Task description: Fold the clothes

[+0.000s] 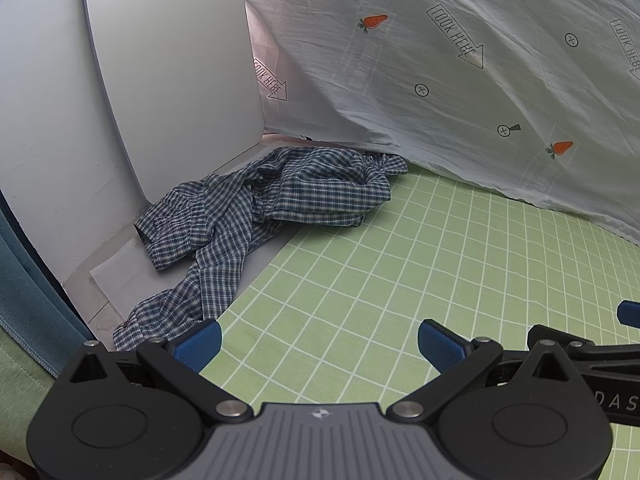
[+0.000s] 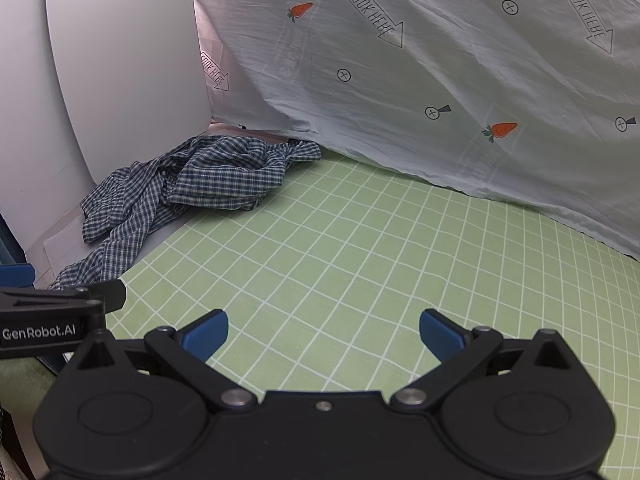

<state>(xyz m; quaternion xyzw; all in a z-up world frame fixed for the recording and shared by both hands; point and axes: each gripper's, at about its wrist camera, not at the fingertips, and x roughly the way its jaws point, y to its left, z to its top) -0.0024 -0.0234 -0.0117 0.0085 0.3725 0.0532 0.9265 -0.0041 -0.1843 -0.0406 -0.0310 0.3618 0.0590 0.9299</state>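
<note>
Lying crumpled, checked shirt (image 1: 256,208) ahead-left of empty left gripper (image 1: 319,345).

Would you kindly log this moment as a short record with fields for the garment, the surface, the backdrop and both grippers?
garment: checked shirt, crumpled, unfolded, at the far left edge of the sheet
surface: green grid sheet, bare in the middle
backdrop: pale carrot-print cloth, hanging behind
left gripper: jaws open, empty, near the shirt's trailing end
right gripper: jaws open, empty, over the sheet
</note>
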